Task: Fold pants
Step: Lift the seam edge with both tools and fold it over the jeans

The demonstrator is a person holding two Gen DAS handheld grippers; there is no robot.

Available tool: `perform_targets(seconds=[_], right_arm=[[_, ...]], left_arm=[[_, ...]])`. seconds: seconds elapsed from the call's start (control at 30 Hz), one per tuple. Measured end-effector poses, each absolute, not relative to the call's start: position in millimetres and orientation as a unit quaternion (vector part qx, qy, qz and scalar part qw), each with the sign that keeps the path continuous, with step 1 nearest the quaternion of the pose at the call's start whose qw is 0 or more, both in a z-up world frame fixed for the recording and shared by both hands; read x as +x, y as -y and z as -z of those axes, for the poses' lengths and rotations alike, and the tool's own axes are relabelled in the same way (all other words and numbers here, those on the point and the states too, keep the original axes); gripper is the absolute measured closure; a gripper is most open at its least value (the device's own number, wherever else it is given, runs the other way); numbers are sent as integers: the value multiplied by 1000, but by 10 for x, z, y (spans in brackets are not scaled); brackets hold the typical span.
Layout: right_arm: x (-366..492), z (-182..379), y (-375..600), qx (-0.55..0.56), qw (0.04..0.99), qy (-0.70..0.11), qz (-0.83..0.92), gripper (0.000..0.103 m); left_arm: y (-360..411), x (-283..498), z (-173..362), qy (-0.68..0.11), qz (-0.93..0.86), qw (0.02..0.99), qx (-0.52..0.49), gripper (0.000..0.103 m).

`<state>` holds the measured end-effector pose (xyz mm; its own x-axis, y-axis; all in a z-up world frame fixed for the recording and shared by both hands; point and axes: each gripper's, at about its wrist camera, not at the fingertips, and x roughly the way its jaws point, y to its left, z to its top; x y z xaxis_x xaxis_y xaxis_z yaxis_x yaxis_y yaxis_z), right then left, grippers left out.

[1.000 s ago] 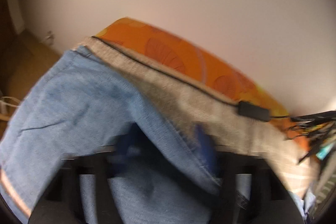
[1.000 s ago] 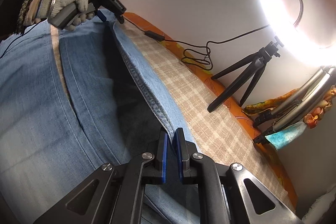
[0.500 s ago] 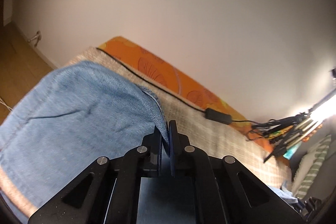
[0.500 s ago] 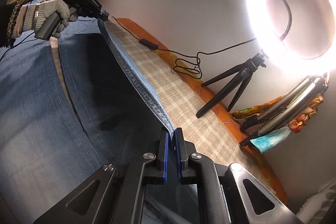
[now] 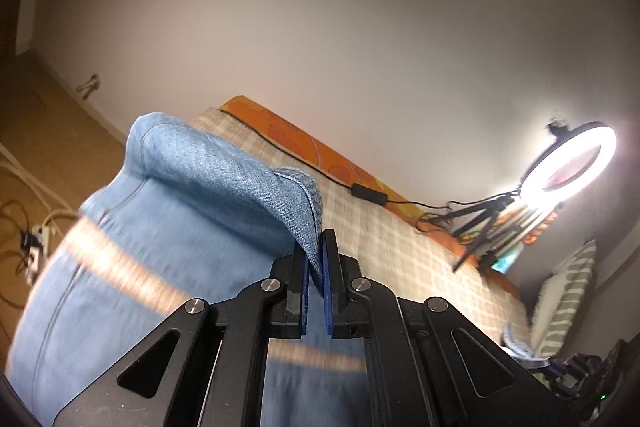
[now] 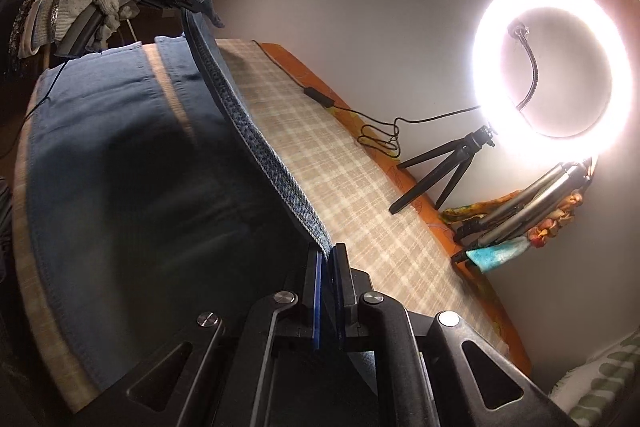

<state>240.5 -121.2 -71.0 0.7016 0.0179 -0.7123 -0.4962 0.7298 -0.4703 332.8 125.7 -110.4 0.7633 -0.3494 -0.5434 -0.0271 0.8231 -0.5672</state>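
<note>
The pants (image 6: 132, 163) are held raised above the plaid bed cover (image 6: 340, 163) by one edge. That edge is clamped in the left gripper (image 5: 315, 267) at the far end and in the right gripper (image 6: 327, 267) at the near end, both tilted upward.

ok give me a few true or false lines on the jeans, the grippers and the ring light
1. Both grippers are clamped on the jeans. True: left gripper and right gripper each pinch denim.
2. The ring light is off. False: it glows brightly.
3. The jeans' edge lies flat on the checked cover. False: it is lifted, stretched between the grippers.
4. A black tripod stands under the ring light. True.
</note>
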Motion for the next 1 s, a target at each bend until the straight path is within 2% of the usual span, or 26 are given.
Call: perform_targets(seconds=[0.2, 0.47, 1.0], right_arm=[[1921, 764, 1104, -331, 852, -375, -155, 100], [1400, 923, 1049, -302, 851, -400, -155, 100], [1008, 1418, 999, -306, 833, -436, -151, 100]], left_arm=[[-1331, 2719, 1138, -318, 94, 899, -288, 99], [-1313, 2027, 1446, -326, 89, 896, -289, 99], [-1306, 1507, 1941, -352, 66, 884, -300, 98]])
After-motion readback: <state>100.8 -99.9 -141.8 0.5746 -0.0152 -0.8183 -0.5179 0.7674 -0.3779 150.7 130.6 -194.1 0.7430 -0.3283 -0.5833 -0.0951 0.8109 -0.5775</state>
